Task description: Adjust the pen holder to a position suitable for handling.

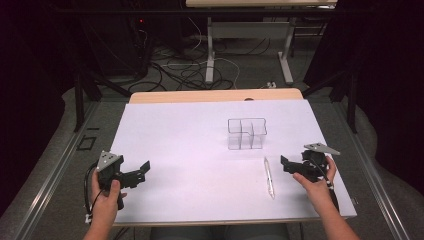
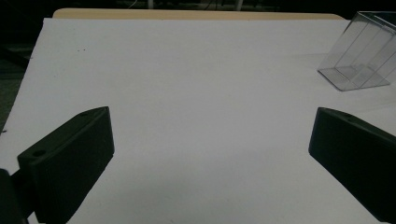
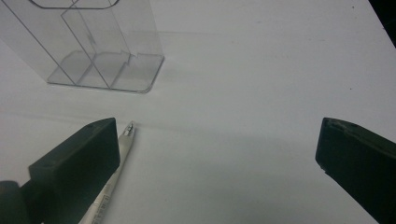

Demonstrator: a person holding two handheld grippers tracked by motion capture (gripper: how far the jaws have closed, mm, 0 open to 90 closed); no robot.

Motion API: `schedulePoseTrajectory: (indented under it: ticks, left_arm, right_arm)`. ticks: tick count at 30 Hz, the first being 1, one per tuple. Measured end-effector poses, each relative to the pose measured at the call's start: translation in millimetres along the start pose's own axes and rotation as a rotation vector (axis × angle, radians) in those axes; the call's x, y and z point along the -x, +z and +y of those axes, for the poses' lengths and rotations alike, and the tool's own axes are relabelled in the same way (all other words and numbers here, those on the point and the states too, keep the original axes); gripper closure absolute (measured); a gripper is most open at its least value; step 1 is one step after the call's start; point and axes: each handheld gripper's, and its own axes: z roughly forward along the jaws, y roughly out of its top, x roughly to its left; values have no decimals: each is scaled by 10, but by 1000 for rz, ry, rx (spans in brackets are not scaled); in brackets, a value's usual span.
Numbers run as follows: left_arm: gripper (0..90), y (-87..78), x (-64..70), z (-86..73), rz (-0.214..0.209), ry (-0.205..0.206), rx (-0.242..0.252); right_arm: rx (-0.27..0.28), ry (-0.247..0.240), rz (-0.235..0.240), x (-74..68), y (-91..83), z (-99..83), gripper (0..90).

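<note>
On the white counter point(image 1: 190, 165), a pen point(image 1: 269, 176) is lying flat and untouched, just in front of a clear compartmented holder point(image 1: 246, 133) that is standing upright near the middle. The right hand-held gripper point(image 1: 289, 165) is hovering just beside the pen, on its right, with its jaws spread wide and nothing between them. Seen from the right gripper view, the pen point(image 3: 113, 177) is passing under the left jaw, its tip pointing toward the holder point(image 3: 93, 51), whose compartments are standing empty. The left hand-held gripper point(image 1: 142, 171) is waiting near the counter's front left corner, well apart from both things; its jaws are likewise spread, and in the left gripper view bare counter point(image 2: 196, 102) is lying between them, with the holder point(image 2: 362, 58) off at the upper right.

Judged from this layout, the work is at its very beginning: the likely goal is placing the pen into the holder, and no part of that is done. Remaining steps appear to be closing on the pen, lifting it, turning it upright, and lowering it into a compartment.
</note>
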Motion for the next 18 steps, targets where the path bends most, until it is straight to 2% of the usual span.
schedulePoseTrajectory:
  ticks: [2,10,13,18]
  left_arm:
    - [1,18,10,7,-3,3,1]
    - [1,60,20,11,-12,18,4]
    - [1,33,34,18,8,26,18]
    - [1,3,6,19,12,20,23]
  right_arm:
    - [-3,11,-4,14,16,-8,0]
    - [16,-13,-13,9,-6,29,0]
    - [3,-7,-10,-21,8,34,0]
    - [-1,-3,0,-55,-7,92,26]
